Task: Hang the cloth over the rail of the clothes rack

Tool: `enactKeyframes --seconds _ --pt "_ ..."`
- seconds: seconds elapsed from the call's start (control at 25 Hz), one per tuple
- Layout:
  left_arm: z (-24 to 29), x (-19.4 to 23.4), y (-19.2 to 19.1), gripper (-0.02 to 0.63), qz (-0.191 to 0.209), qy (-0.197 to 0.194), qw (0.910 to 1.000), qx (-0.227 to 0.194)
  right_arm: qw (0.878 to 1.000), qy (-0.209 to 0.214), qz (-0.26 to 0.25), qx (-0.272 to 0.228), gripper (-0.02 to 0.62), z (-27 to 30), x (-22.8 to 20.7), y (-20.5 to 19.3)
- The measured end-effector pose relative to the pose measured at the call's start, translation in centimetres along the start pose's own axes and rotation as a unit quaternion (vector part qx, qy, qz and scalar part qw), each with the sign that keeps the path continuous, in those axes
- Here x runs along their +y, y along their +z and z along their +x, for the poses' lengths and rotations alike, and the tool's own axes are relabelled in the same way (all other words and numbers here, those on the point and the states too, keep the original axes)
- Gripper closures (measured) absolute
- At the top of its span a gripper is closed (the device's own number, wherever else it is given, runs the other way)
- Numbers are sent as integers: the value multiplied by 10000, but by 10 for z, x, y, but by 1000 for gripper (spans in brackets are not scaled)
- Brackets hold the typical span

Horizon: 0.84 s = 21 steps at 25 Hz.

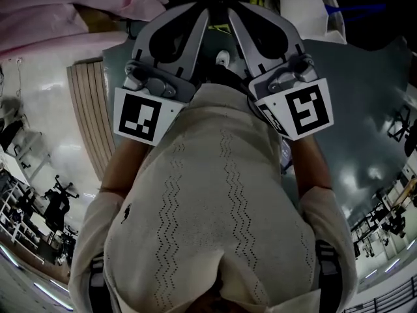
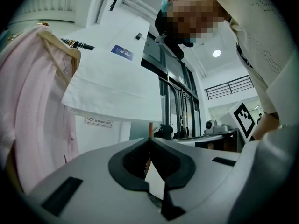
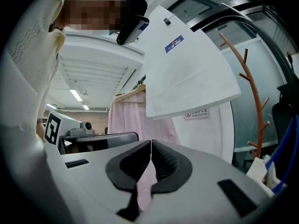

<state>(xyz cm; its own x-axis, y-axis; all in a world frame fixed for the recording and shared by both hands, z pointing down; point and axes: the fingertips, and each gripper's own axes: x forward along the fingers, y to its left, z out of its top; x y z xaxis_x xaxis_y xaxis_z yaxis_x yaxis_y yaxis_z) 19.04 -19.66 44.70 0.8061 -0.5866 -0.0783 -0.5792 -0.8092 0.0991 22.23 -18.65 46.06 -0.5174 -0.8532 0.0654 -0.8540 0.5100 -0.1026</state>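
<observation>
Left gripper [image 2: 149,143]: jaws are pressed together, nothing is gripped.
Right gripper [image 3: 151,144]: jaws are likewise closed, empty.
White cloth [image 2: 117,78]: seemingly draped already; best left unsnagged.

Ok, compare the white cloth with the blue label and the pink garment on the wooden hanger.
The white cloth spreads flat with a straight lower edge; the pink garment hangs down long and narrow. The white cloth bears a small blue label; the pink garment shows none. Only the pink garment hangs from a wooden hanger; the white cloth shows none. Both are hanging fabric.
</observation>
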Motion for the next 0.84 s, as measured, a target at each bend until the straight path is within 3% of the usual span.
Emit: enactKeyframes --seconds 0.84 --pt "-9 4 0 594 -101 -88 9999 13 9995 -196 -6 254 574 -7 6 -10"
